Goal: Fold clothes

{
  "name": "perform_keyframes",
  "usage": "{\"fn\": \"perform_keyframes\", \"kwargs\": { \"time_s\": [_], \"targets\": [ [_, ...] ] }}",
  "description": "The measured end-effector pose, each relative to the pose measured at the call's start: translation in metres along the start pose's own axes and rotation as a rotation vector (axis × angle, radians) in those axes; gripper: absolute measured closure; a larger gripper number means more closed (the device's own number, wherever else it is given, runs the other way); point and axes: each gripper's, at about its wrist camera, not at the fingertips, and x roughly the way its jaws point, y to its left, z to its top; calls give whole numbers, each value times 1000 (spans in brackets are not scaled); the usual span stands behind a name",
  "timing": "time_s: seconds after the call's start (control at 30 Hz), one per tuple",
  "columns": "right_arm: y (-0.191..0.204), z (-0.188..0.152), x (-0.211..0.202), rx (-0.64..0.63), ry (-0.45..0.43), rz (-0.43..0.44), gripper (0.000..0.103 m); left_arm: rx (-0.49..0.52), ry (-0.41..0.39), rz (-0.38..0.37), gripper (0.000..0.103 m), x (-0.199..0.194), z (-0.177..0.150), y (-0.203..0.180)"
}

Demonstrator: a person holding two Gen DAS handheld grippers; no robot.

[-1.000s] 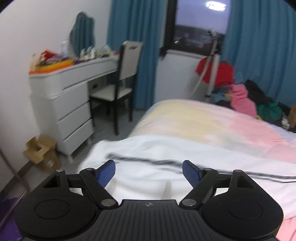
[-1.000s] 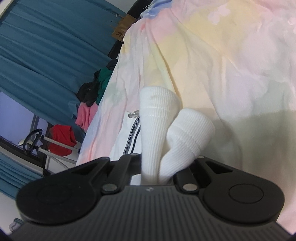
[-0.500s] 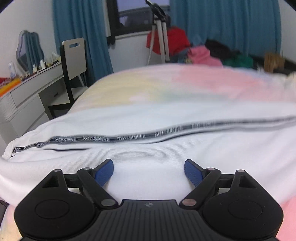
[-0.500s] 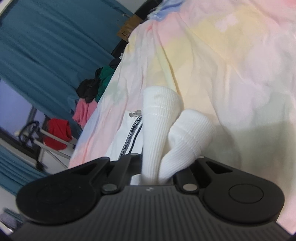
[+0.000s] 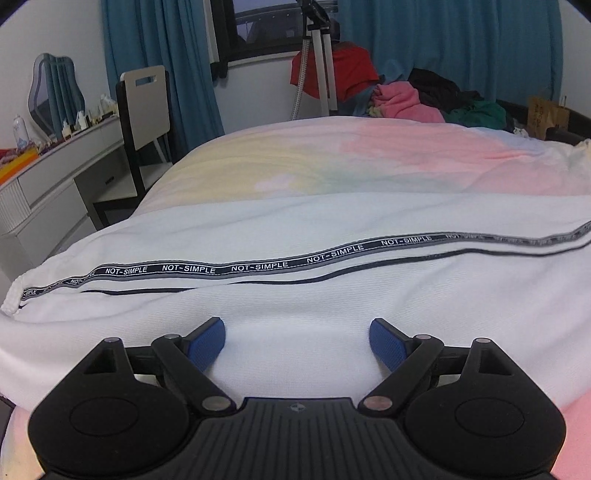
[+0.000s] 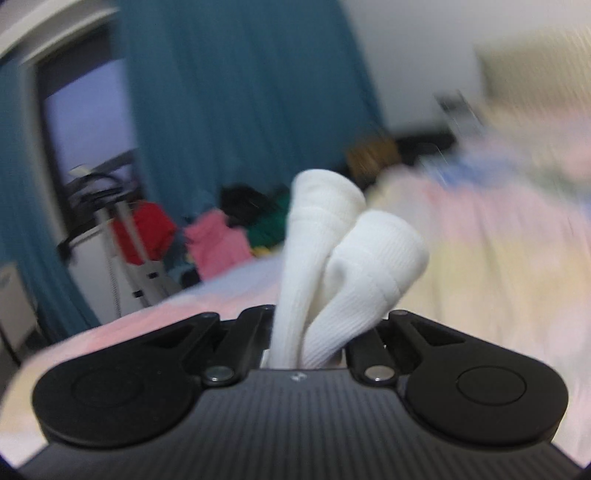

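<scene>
mid-fold: my right gripper clamps the ribbed cuffs; left gripper gapes over the white trousers. next i pinch there.

teal curtains flank a dark window; white dresser, chair at left.

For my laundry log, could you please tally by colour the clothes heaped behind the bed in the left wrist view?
Red: 1, the red cloth by the tripod.
Pink: 1, the pink top.
Black: 1, the black bundle.
Green: 1, the green bundle.
Total: 4 that I can tell apart; the heap may hide more.
</scene>
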Motion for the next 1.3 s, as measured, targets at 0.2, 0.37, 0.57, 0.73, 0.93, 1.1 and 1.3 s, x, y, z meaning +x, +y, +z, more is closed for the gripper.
{"fn": "perform_keyframes", "kwargs": {
  "time_s": [0.2,0.37,0.57,0.73,0.93,1.1,1.3],
  "targets": [
    [114,-15,-52,-270,-142,215,92,-37,-35,-2,16,-18,11,15],
    [193,-76,-75,-419,-80,387,92,-147,-98,4,16,-43,22,47],
    [254,-195,-88,-783,130,520,92,-264,-147,-3,16,-69,31,80],
    [249,-197,-90,-772,130,522,92,-300,-164,-57,16,-77,31,83],
    [264,-185,-94,-731,137,562,92,-333,-203,-135,16,-82,29,78],
    [261,-188,-86,-662,223,607,87,-319,-221,-151,15,-84,28,72],
    [237,-155,-94,-432,422,695,25,-261,-242,-147,15,-85,18,58]
  ]
}}
